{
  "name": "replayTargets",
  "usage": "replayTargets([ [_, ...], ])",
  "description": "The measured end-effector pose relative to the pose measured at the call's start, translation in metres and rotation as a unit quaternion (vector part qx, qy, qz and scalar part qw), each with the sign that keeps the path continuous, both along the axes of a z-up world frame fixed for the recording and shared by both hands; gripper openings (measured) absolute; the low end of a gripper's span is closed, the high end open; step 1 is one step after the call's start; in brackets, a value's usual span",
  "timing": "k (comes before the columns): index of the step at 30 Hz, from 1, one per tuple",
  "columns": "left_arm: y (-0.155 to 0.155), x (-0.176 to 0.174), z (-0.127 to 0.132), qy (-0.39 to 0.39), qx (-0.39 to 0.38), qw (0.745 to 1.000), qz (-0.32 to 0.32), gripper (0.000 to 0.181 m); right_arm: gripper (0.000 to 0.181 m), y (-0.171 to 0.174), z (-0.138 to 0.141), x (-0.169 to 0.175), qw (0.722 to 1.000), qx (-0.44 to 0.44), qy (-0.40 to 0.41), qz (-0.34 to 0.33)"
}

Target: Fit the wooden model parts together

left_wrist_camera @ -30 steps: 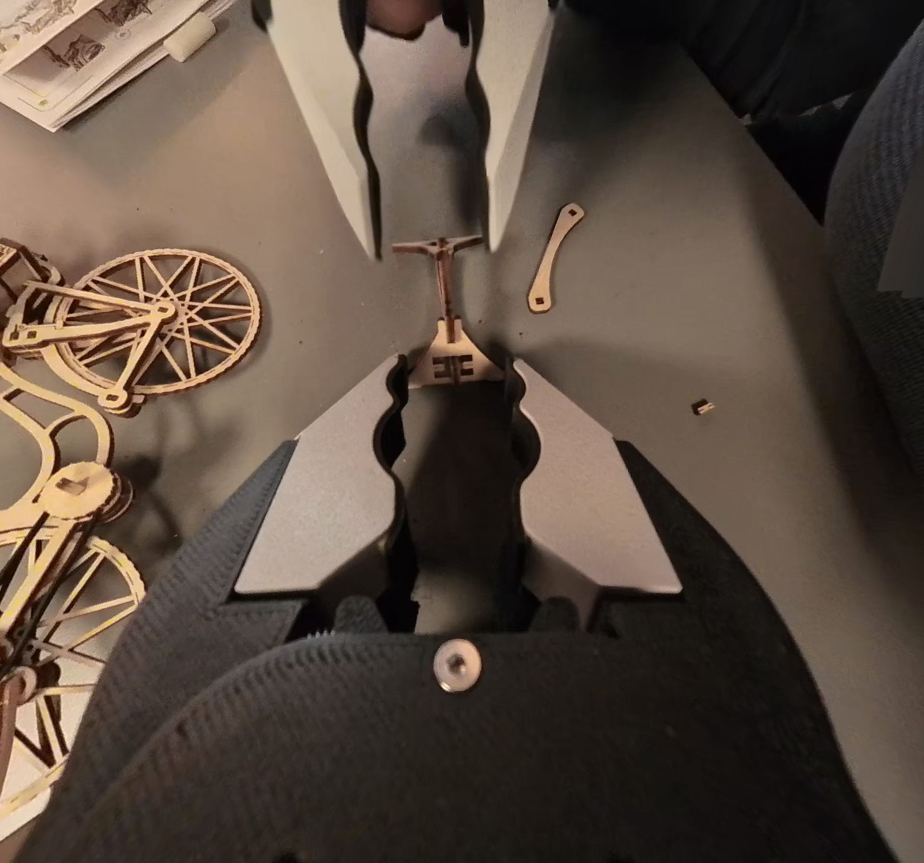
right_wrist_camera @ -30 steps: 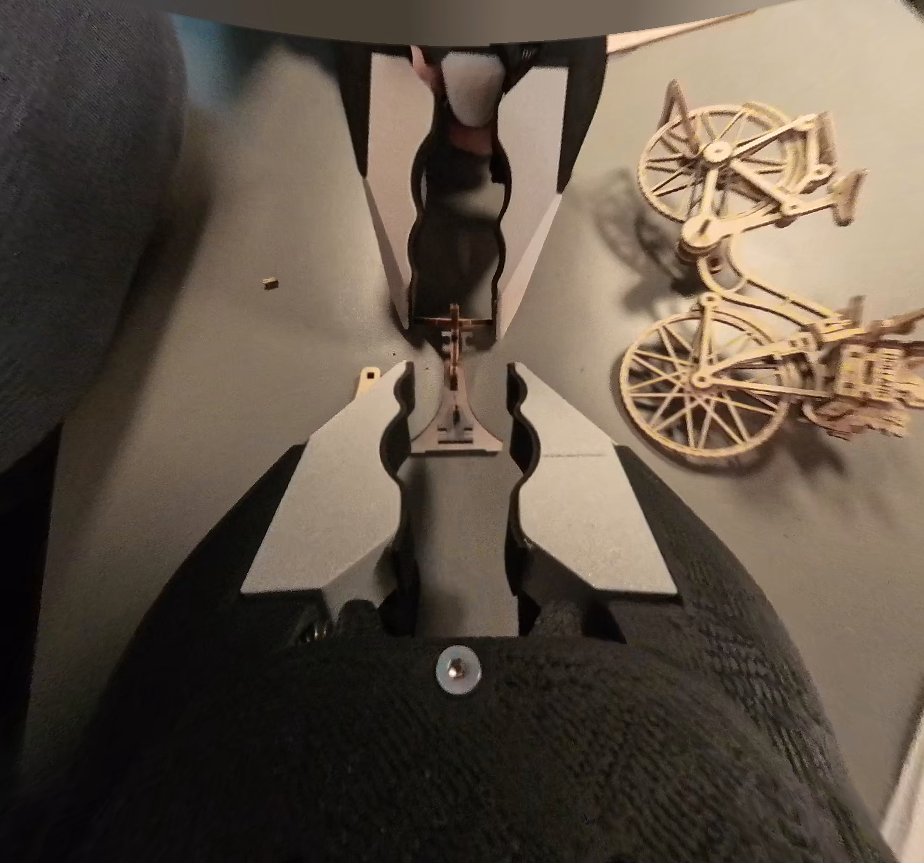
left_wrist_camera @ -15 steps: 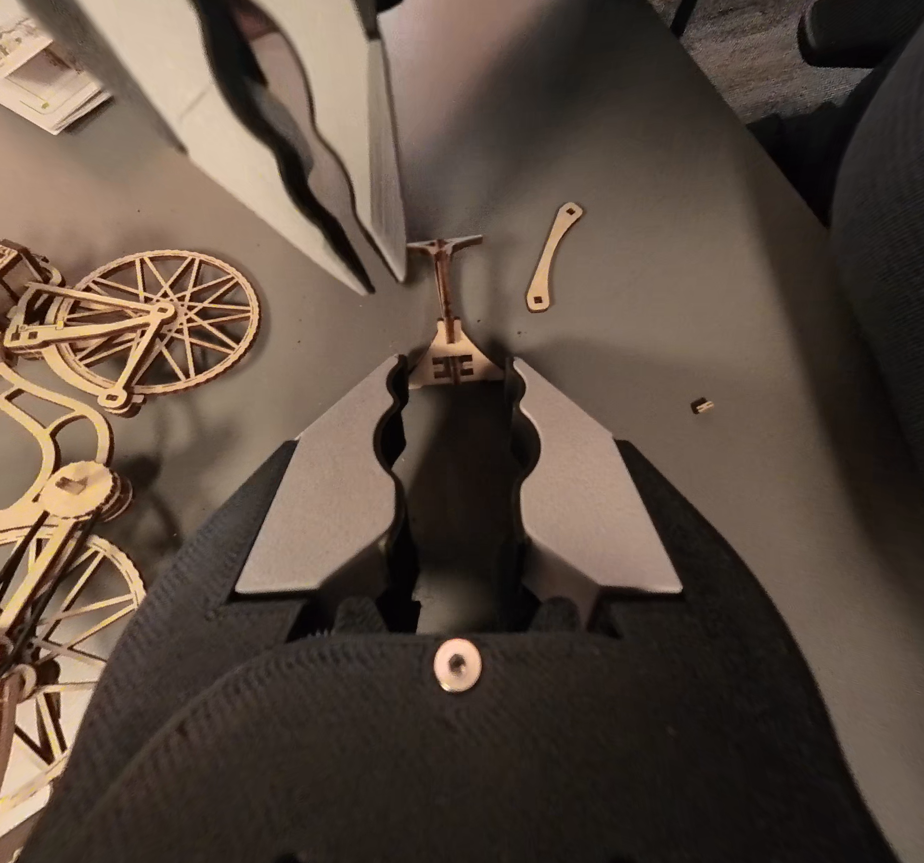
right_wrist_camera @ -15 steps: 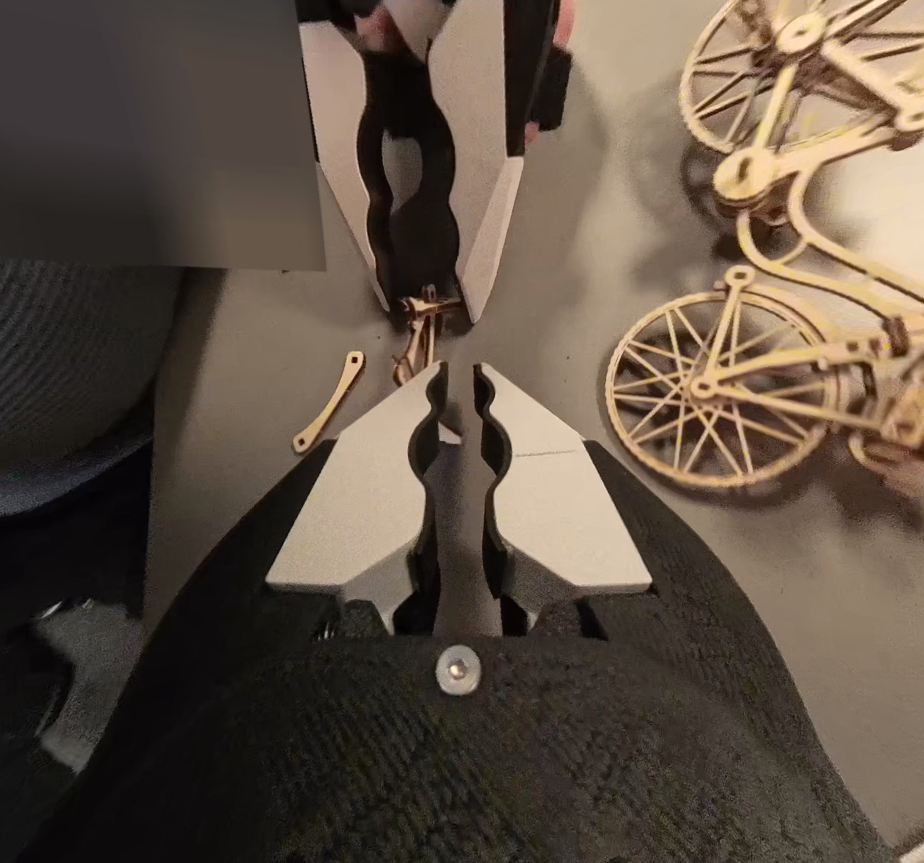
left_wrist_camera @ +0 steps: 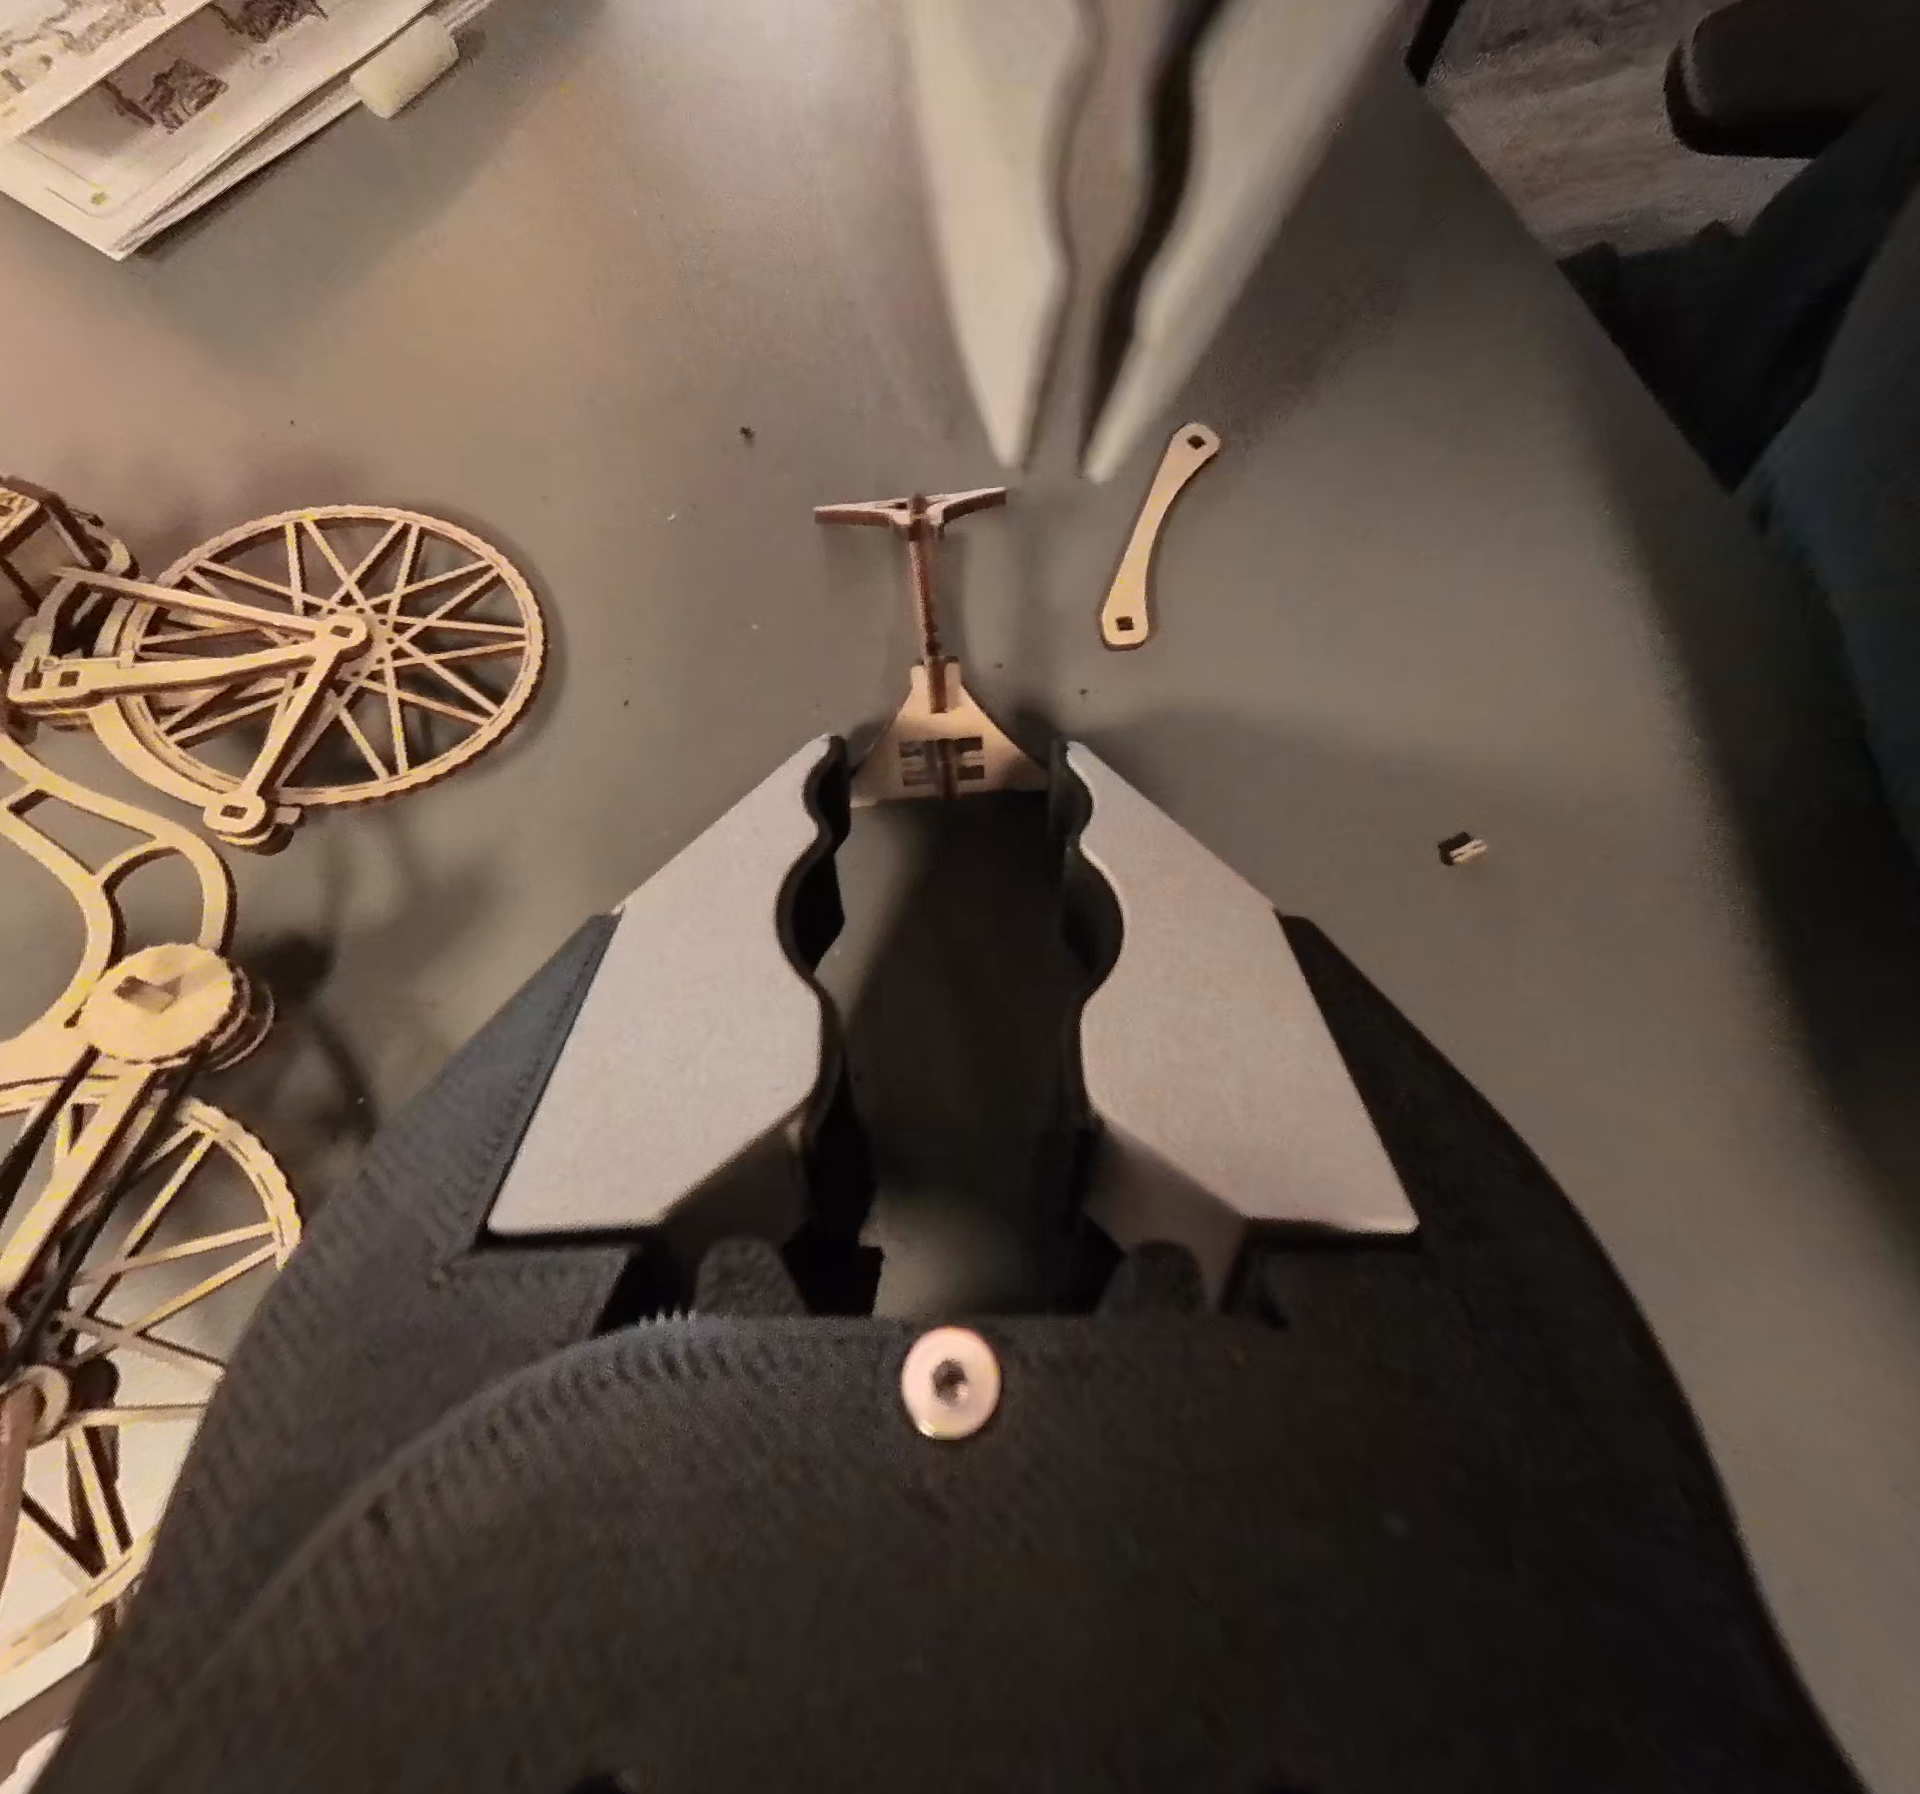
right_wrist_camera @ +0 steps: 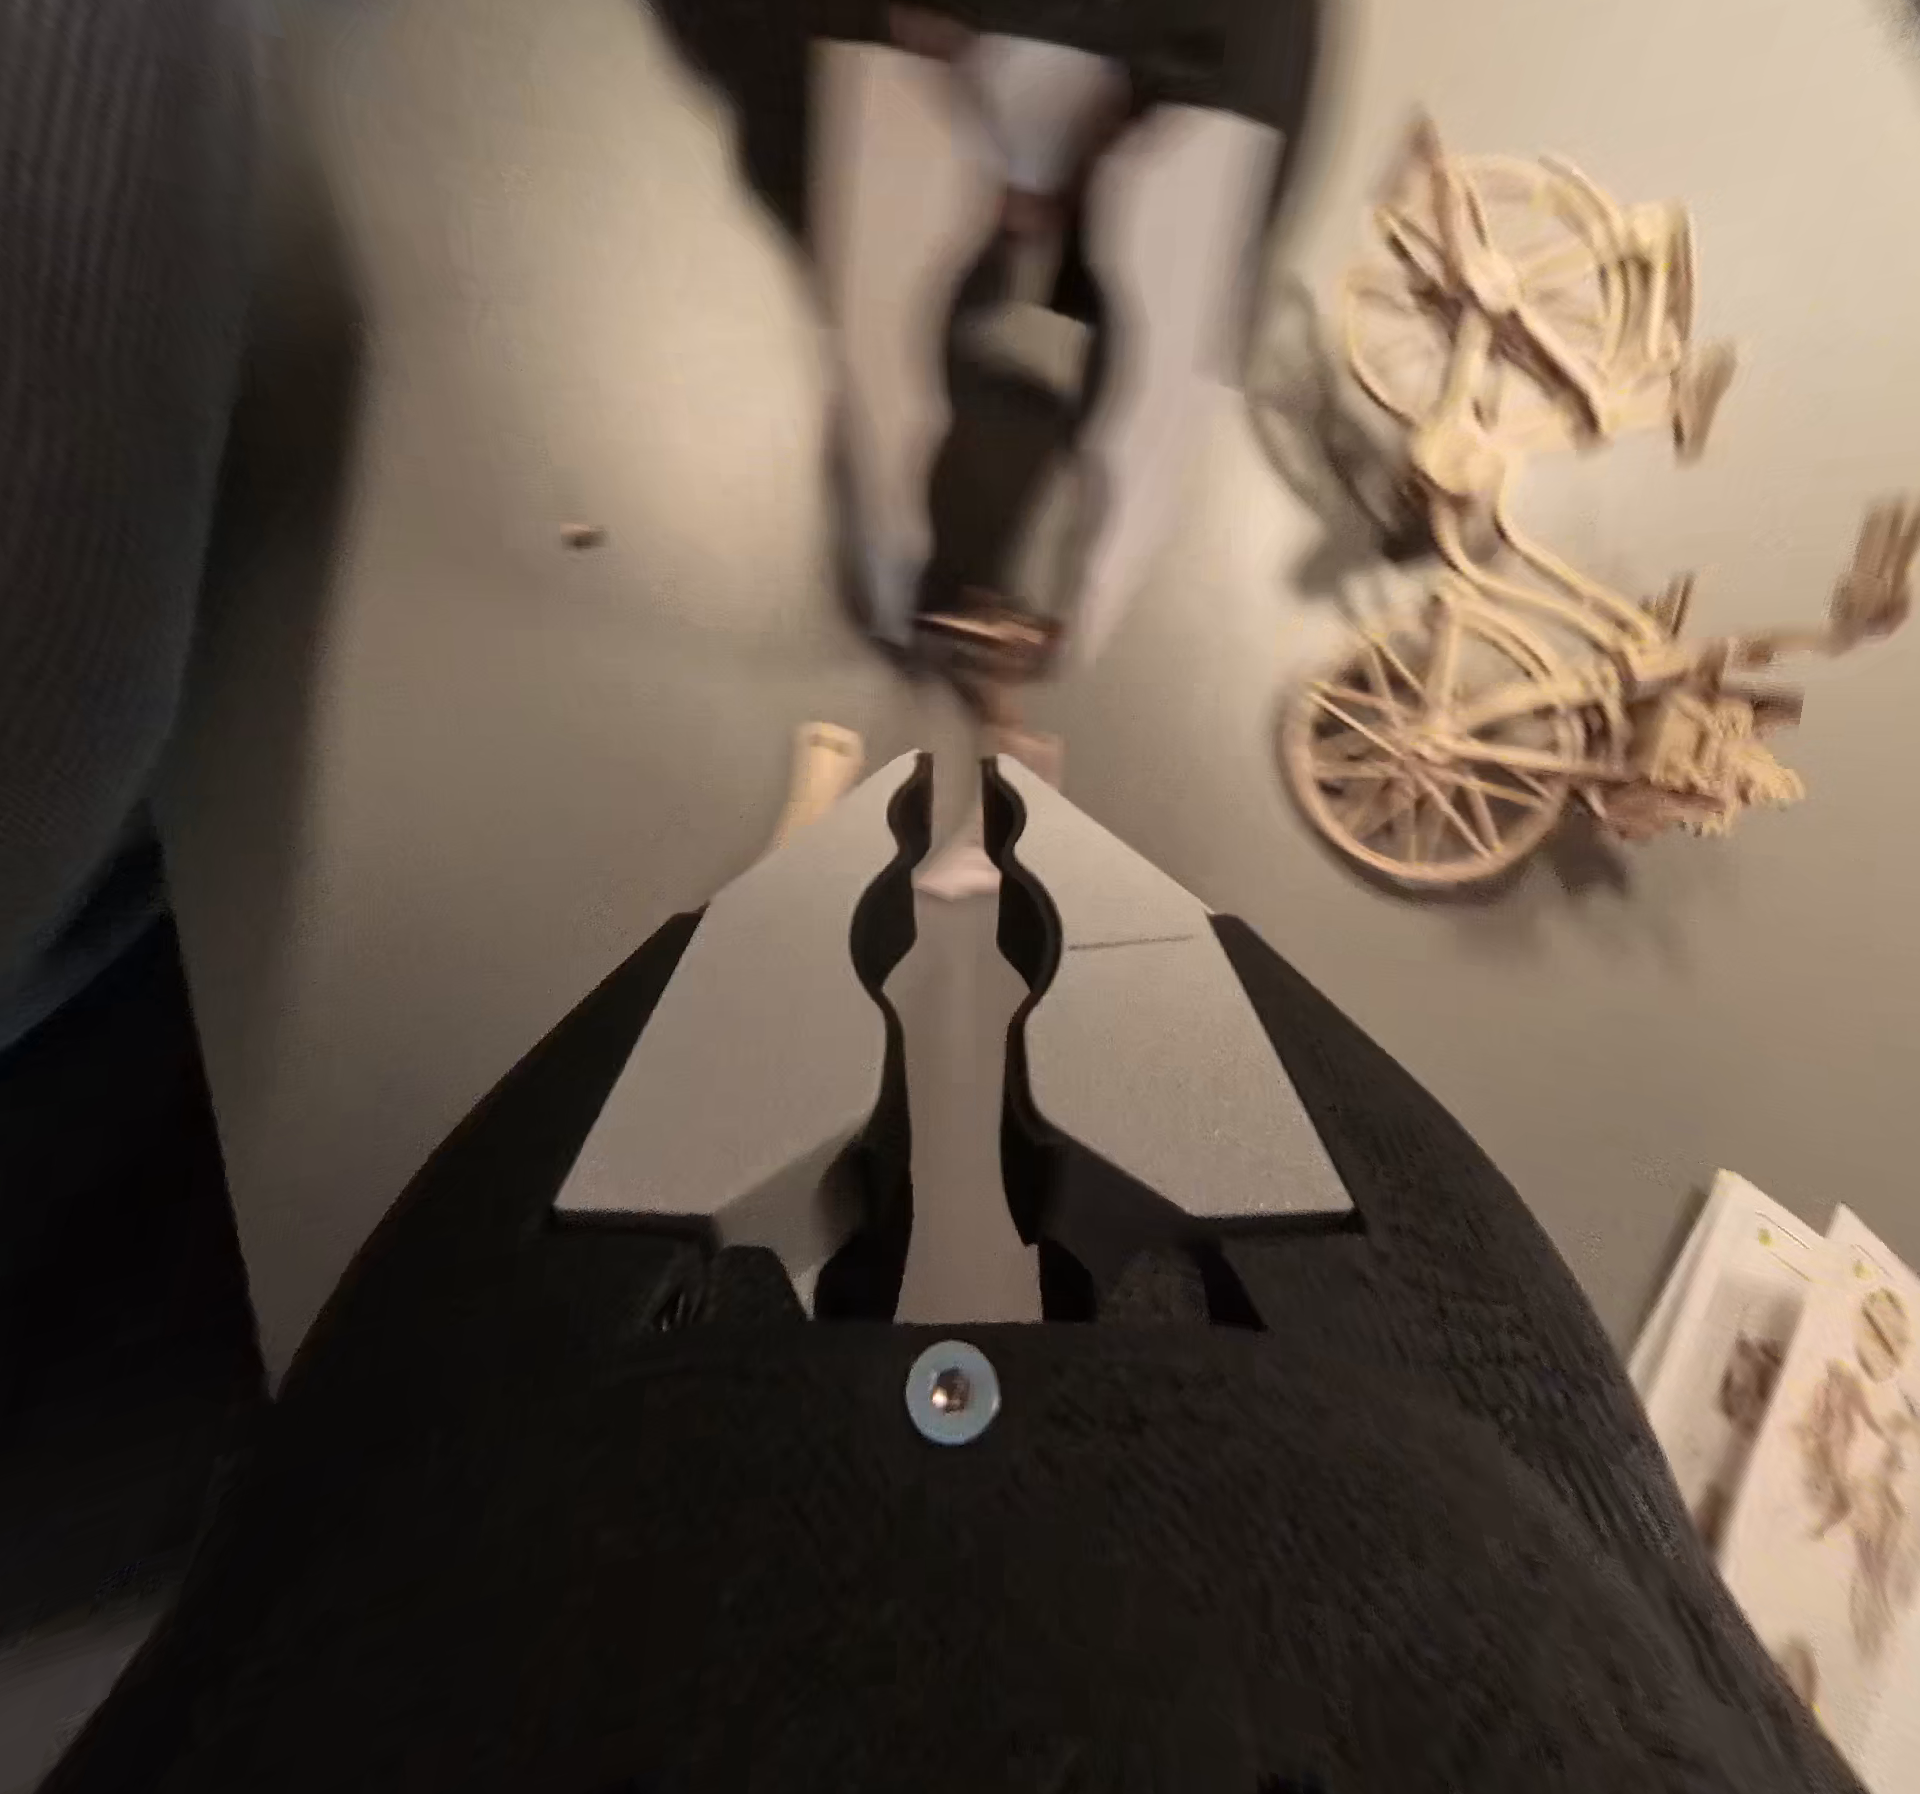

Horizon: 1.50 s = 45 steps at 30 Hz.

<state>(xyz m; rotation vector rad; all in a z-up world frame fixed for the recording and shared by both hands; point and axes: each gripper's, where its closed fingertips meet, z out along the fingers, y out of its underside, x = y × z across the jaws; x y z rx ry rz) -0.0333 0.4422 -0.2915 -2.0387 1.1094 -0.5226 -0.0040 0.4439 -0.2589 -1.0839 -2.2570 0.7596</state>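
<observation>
A small wooden handlebar part (left_wrist_camera: pixel 928 643), a stem with a T-bar at the far end and a flared base, lies on the grey table (left_wrist_camera: pixel 623 373). My left gripper (left_wrist_camera: pixel 945 757) is shut on the flared base. My right gripper (left_wrist_camera: pixel 1051 468) comes in from the top, blurred. Its jaws are nearly closed with a narrow gap and hold nothing I can see. Its tips are just right of the T-bar. In the right wrist view my right gripper (right_wrist_camera: pixel 951 768) hovers over the part's near end (right_wrist_camera: pixel 951 874), facing the left gripper (right_wrist_camera: pixel 977 601). A curved wooden strip (left_wrist_camera: pixel 1153 539) lies beside the tips.
A partly built wooden bicycle (left_wrist_camera: pixel 312 643) lies on the left, also in the right wrist view (right_wrist_camera: pixel 1455 705). An instruction booklet (left_wrist_camera: pixel 208 30) lies at the far left. A tiny wooden block (left_wrist_camera: pixel 1462 849) lies on the right. A dark chair (left_wrist_camera: pixel 1829 456) stands past the table's right edge.
My right gripper closed from wide open around the T-bar to nearly shut. It swung from the left of the T-bar over to its right. My left gripper and the part stayed put.
</observation>
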Motion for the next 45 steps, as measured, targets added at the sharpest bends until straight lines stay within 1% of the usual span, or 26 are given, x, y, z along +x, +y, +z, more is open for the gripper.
replayTargets([
  [2,0.001,-0.001,0.000,-0.001,-0.002,1.000,0.005,0.038,0.007,-0.014,-0.007,-0.003,0.997,0.048,0.043,-0.031],
  [4,0.001,-0.001,0.000,-0.002,-0.003,1.000,0.008,0.039,0.007,-0.015,-0.011,-0.009,0.986,0.125,0.082,-0.075],
  [5,0.001,-0.001,0.000,-0.002,-0.003,1.000,0.010,0.039,0.006,-0.012,-0.013,-0.012,0.978,0.165,0.092,-0.092],
  [7,0.000,-0.002,0.000,-0.002,-0.003,1.000,0.012,0.039,0.006,-0.007,-0.022,-0.015,0.966,0.221,0.078,-0.114],
  [9,-0.001,-0.002,0.000,-0.002,-0.004,1.000,0.013,0.039,0.007,-0.003,-0.027,-0.018,0.959,0.241,0.063,-0.136],
  [11,-0.001,-0.002,0.000,-0.002,-0.004,1.000,0.013,0.038,0.009,0.000,-0.026,-0.022,0.954,0.252,0.058,-0.151],
  [15,-0.001,-0.003,0.000,-0.002,-0.004,1.000,0.013,0.038,0.010,0.002,-0.026,-0.027,0.948,0.274,0.037,-0.158],
  [20,-0.001,-0.003,0.000,-0.002,-0.004,1.000,0.013,0.038,0.009,0.000,-0.028,-0.031,0.960,0.211,0.012,-0.184],
  [22,-0.001,-0.003,0.000,-0.002,-0.004,1.000,0.013,0.038,0.007,-0.001,-0.028,-0.032,0.961,0.200,0.007,-0.190],
  [25,-0.001,-0.003,0.000,-0.002,-0.004,1.000,0.013,0.038,0.008,-0.001,-0.028,-0.031,0.956,0.224,0.007,-0.188],
  [28,-0.001,-0.003,0.000,-0.003,-0.005,1.000,0.013,0.038,0.012,-0.005,-0.025,-0.027,0.954,0.241,0.009,-0.180],
  [30,-0.001,-0.003,0.000,-0.003,-0.006,1.000,0.013,0.038,0.014,-0.009,-0.022,-0.023,0.962,0.206,0.017,-0.177],
  [32,-0.001,-0.003,0.000,-0.004,-0.007,1.000,0.013,0.038,0.017,-0.005,-0.015,-0.018,0.972,0.150,0.034,-0.179],
  [35,-0.002,-0.002,0.000,-0.006,-0.009,1.000,0.011,0.038,0.040,0.004,-0.006,-0.007,0.984,0.064,0.056,-0.153],
  [36,-0.002,-0.002,0.000,-0.006,-0.010,1.000,0.010,0.038,0.042,0.010,-0.007,-0.003,0.986,0.044,0.054,-0.150],
  [38,-0.003,-0.002,0.000,-0.007,-0.011,1.000,0.008,0.038,0.044,0.020,-0.013,0.002,0.989,0.011,0.039,-0.143],
  [41,-0.003,-0.002,0.000,-0.007,-0.011,1.000,0.007,0.038,0.042,0.022,-0.025,0.004,0.992,-0.044,0.002,-0.121],
  [45,-0.003,-0.001,0.000,-0.007,-0.012,1.000,0.005,0.038,0.036,0.022,-0.028,0.000,0.991,-0.088,-0.004,-0.098],
])
